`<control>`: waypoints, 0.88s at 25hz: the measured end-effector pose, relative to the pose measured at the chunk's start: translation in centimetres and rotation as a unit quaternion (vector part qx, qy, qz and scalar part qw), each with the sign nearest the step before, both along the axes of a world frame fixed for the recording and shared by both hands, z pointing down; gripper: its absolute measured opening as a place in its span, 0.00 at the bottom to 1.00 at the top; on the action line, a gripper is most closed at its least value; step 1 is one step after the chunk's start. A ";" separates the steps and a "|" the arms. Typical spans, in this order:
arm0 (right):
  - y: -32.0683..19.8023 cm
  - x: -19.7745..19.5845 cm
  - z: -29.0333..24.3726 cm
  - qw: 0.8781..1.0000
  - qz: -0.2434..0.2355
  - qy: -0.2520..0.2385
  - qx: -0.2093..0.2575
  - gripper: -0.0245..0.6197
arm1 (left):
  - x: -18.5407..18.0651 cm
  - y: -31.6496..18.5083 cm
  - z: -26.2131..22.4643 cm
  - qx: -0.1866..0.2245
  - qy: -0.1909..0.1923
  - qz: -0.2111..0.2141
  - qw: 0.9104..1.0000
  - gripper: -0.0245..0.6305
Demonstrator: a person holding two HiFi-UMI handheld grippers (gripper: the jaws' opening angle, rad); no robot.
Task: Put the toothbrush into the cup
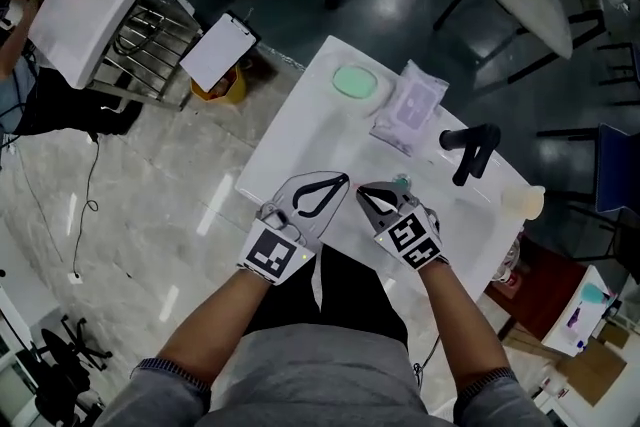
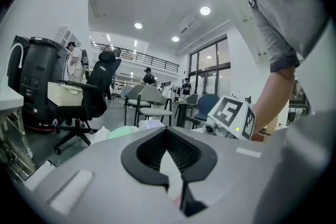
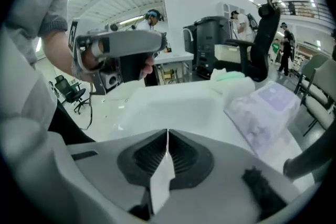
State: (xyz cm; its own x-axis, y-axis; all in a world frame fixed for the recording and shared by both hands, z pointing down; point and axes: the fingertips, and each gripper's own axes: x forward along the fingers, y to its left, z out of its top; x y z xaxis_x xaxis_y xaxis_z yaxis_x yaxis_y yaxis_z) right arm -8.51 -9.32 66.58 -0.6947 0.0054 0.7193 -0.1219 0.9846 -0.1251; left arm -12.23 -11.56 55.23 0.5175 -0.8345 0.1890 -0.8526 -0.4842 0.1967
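Observation:
Both grippers hover over the near edge of the white table [image 1: 300,140], side by side with their tips close together. My left gripper [image 1: 343,180] is shut with nothing held; its pads meet at the tip [image 2: 167,130]. My right gripper [image 1: 362,188] is shut and empty too, its pads touching [image 3: 167,132]. A pale cream cup-like thing [image 1: 525,202] stands at the table's right edge. I cannot make out a toothbrush; a small teal bit [image 1: 402,181] shows just beyond the right gripper, too small to tell.
A green oval dish [image 1: 352,81] sits at the table's far end, with a packet of wipes [image 1: 410,105] beside it and a black handled device [image 1: 470,147] to the right. Chairs, a cart and a yellow bin surround the table.

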 end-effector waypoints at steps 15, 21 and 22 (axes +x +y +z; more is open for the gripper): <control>1.2 -1.2 11.5 0.974 -0.181 0.140 0.002 0.14 | -2.1 -2.0 3.9 -0.005 -0.005 -0.028 1.000 0.05; 2.0 -1.7 13.6 0.956 -0.240 0.168 -0.003 0.15 | -2.5 -2.3 4.5 -0.002 -0.008 -0.035 0.999 0.05; 2.0 -1.8 13.8 0.954 -0.247 0.171 -0.005 0.15 | -2.5 -2.3 4.6 -0.003 -0.007 -0.037 0.999 0.05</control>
